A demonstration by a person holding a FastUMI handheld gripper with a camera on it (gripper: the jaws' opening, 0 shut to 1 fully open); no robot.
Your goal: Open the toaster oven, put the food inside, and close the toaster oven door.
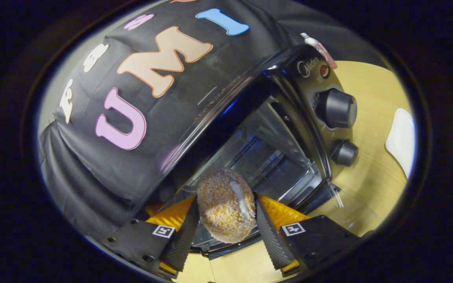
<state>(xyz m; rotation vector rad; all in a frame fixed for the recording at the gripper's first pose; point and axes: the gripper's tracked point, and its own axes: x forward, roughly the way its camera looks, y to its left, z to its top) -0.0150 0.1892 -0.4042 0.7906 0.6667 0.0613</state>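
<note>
Crumbed bun at the oven mouth
Claw (226,212) is clamped on the bun (225,204), right before the open toaster oven (289,129).

Breaded food (226,204) before open toaster oven (273,157)

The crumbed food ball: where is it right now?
In the gripper view, the crumbed food ball sits clamped between the gripper fingers, just before the open toaster oven cavity.

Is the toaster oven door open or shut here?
Open: the toaster oven cavity shows, its door folded down beneath the food the gripper holds.
</note>
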